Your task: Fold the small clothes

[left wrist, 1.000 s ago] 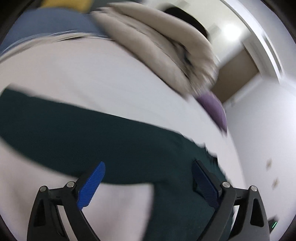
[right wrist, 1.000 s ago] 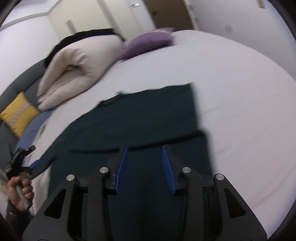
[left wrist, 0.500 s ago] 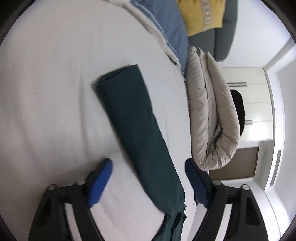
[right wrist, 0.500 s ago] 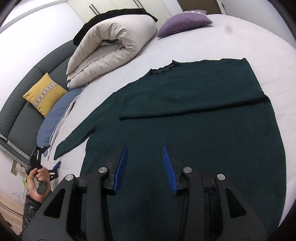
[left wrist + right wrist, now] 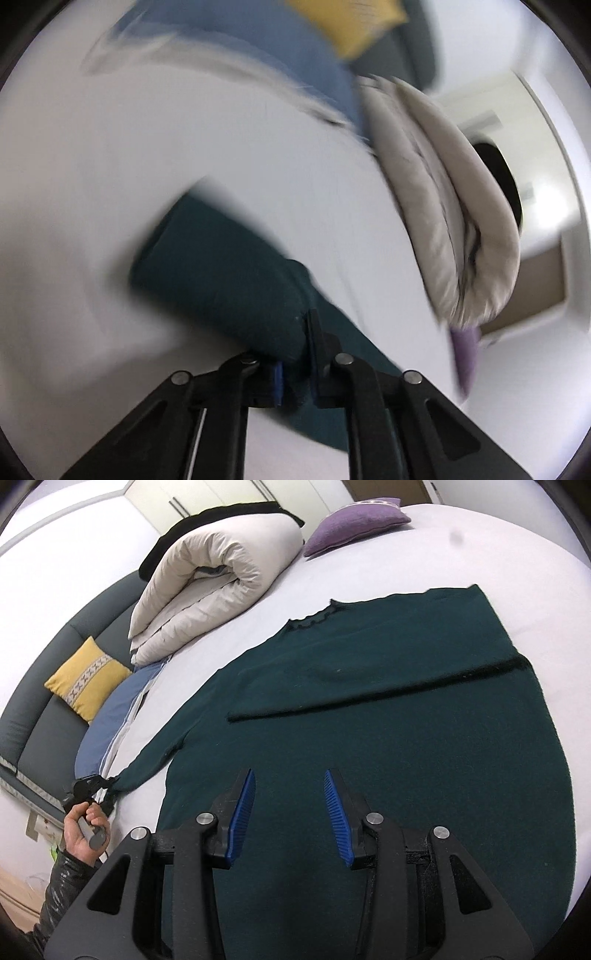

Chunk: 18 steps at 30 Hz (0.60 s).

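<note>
A dark green sweater (image 5: 388, 738) lies flat on the white bed (image 5: 461, 554), its right sleeve folded across the chest. Its left sleeve (image 5: 221, 273) stretches out to the left. My left gripper (image 5: 295, 373) is shut on that sleeve near the cuff; it also shows in the right wrist view (image 5: 88, 790), held in a hand at the bed's left edge. My right gripper (image 5: 288, 812) is open and empty, hovering over the sweater's lower body.
A rolled beige duvet (image 5: 214, 576) lies at the back left, with a purple cushion (image 5: 358, 520) at the back. A blue pillow (image 5: 110, 731) and a yellow cushion (image 5: 85, 679) rest by the grey headboard (image 5: 33, 720) on the left.
My left gripper has come down on the left sleeve and closed on it. My right gripper stays open over the sweater and has drawn slightly nearer.
</note>
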### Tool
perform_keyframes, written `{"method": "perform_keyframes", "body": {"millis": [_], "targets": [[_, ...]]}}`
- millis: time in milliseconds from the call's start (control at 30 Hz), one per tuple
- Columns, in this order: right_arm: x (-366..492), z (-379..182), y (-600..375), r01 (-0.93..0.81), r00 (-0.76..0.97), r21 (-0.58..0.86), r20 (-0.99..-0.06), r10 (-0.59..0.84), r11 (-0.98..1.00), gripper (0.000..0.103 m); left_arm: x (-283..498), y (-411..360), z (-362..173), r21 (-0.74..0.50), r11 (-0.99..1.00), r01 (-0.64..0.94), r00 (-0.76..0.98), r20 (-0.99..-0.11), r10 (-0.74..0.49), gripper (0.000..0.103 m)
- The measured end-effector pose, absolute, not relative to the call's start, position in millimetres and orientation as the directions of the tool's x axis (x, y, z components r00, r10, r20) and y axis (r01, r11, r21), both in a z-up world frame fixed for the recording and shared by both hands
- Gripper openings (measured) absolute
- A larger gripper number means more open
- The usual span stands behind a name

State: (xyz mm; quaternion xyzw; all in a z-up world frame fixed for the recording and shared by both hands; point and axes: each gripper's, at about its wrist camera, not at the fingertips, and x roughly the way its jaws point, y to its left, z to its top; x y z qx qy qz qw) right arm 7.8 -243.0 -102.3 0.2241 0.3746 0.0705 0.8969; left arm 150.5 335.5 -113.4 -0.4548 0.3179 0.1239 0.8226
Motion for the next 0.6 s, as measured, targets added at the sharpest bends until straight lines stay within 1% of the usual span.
{"method": "perform_keyframes", "body": {"millis": [100, 200, 267, 300, 333, 433, 533, 567, 600], "targets": [[3, -107, -257, 0.066, 0.72, 0.478, -0.631, 0.29, 0.876, 0.037, 172, 279, -72, -0.545, 0.741, -0.393, 0.763, -0.643, -0.069, 0.009], [-4, -111, -269, 0.091, 0.729, 0.497, -0.623, 0.282, 0.863, 0.037, 197, 193, -33, -0.347, 0.908, -0.236, 0.77, -0.636, -0.043, 0.009], [-9, -114, -279, 0.112, 0.738, 0.51, -0.618, 0.272, 0.853, 0.037, 206, 124, -20, -0.193, 0.975, -0.11, 0.775, -0.631, -0.037, 0.009], [-12, -115, -286, 0.125, 0.743, 0.519, -0.614, 0.267, 0.846, 0.037, 207, 84, -19, -0.107, 0.993, -0.04, 0.778, -0.627, -0.036, 0.009], [-15, -116, -290, 0.136, 0.748, 0.526, -0.611, 0.261, 0.84, 0.037, 207, 56, -21, -0.048, 0.999, 0.006, 0.78, -0.624, -0.035, 0.009], [-23, -118, -308, 0.167, 0.764, 0.543, -0.599, 0.24, 0.823, 0.037, 196, -44, -39, 0.174, 0.971, 0.163, 0.793, -0.609, -0.024, 0.009], [-29, -121, -325, 0.197, 0.776, 0.559, -0.591, 0.22, 0.805, 0.037, 183, -114, -70, 0.328, 0.905, 0.271, 0.799, -0.601, -0.021, 0.009], [-30, -122, -331, 0.207, 0.779, 0.562, -0.59, 0.212, 0.801, 0.037, 182, -126, -80, 0.347, 0.89, 0.295, 0.791, -0.611, -0.023, 0.009], [-31, -123, -336, 0.217, 0.781, 0.565, -0.59, 0.206, 0.796, 0.037, 181, -138, -91, 0.367, 0.876, 0.312, 0.782, -0.623, -0.018, 0.012]]}}
